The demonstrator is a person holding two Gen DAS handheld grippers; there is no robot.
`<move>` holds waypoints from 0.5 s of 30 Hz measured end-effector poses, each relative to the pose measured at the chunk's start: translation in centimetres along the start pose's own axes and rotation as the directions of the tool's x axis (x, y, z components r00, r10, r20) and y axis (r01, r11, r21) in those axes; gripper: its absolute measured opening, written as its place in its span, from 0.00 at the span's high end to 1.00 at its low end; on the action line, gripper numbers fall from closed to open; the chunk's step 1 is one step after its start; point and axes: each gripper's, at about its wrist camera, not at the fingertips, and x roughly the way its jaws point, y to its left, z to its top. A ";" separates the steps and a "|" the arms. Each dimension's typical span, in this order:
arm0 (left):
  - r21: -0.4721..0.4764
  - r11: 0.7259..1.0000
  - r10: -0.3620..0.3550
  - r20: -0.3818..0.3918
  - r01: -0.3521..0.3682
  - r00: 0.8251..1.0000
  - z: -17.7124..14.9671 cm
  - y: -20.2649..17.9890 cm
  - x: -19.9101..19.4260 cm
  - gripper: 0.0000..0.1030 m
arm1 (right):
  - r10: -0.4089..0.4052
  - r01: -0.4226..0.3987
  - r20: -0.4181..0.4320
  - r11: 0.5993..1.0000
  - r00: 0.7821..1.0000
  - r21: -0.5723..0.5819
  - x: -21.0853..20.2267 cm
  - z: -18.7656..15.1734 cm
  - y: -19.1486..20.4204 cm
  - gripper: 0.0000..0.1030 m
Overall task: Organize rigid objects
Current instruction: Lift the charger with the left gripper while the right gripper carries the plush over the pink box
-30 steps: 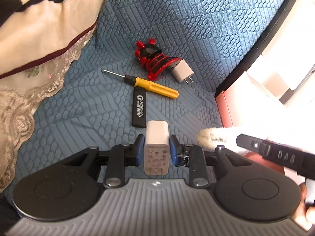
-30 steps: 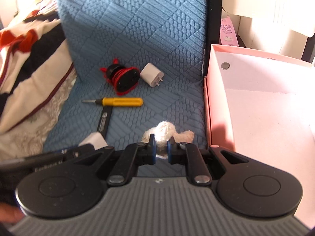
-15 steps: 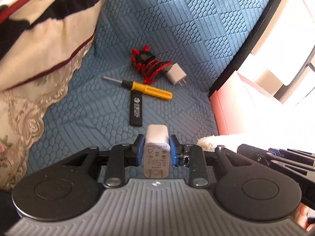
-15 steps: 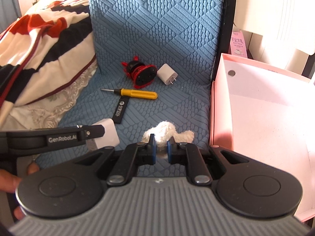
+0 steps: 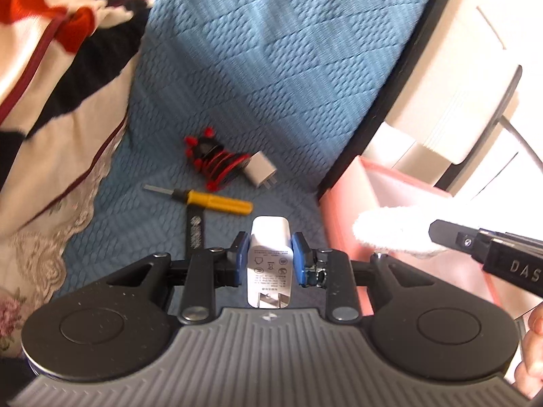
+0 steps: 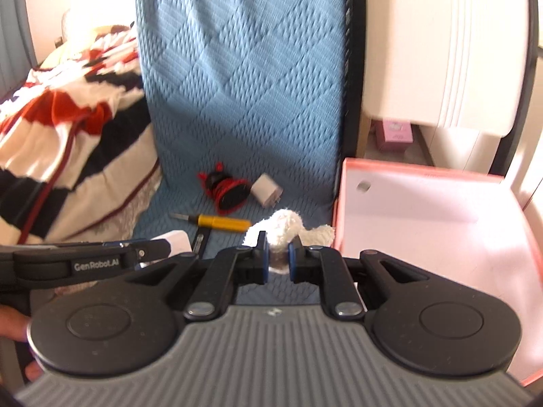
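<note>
a white charger (image 5: pixel 270 260) is clamped in the left gripper (image 5: pixel 270 261), a white plush toy (image 6: pixel 283 229) in the right gripper (image 6: pixel 279 259), just left of the pink box (image 6: pixel 441 224).

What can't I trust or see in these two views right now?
- Black stick: left view, lower end hidden behind the left tool; print too small.
- Charger label: too small.
- Plush toy: right view, blurred; shape unclear.
- Pink box: near corner cut off by the frame.

Black tool (image 5: pixel 270 254), blue pads, seemingly bare skin
</note>
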 end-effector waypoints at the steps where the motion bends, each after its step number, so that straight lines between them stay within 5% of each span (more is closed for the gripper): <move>1: 0.006 1.000 -0.002 0.006 0.002 1.000 0.3 -0.5 0.0 0.69 | -0.006 0.006 0.010 1.000 1.000 0.000 -0.3 0.5 -0.3 0.87; 15: 0.047 0.997 -0.061 0.077 0.057 0.995 4.8 -8.2 -0.5 0.69 | -0.062 0.062 0.114 0.998 0.992 0.007 -4.1 4.0 -4.5 0.87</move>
